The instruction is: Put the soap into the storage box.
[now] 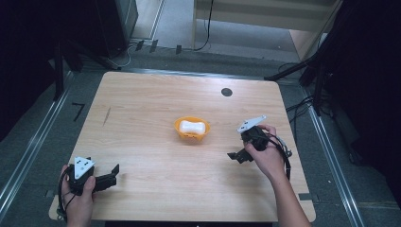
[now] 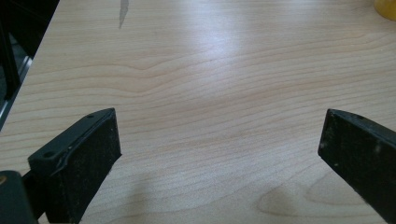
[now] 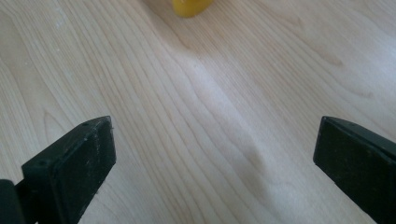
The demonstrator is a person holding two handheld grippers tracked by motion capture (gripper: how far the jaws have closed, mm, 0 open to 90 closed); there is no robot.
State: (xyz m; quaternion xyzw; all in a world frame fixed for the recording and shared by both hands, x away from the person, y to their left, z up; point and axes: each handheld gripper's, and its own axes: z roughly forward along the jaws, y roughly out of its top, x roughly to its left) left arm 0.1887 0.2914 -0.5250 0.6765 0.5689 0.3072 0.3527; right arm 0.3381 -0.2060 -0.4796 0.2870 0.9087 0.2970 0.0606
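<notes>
High view: my left tool (image 1: 111, 174) sits at the lower left of the frame, jaws wide, nothing in them. My right tool (image 1: 236, 156) is right of centre, also spread wide. The orange bowl (image 1: 182, 133) with a white piece (image 1: 193, 126) inside sits mid-frame on the counter (image 1: 151, 104), apart from both.

Left gripper view: bowl at the top right corner.

Right gripper view: bowl at top centre.

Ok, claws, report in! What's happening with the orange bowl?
Left claw open, near table corner. Right claw open, right of orange bowl, not touching. White block sits inside bowl. Nothing in the way.
</notes>
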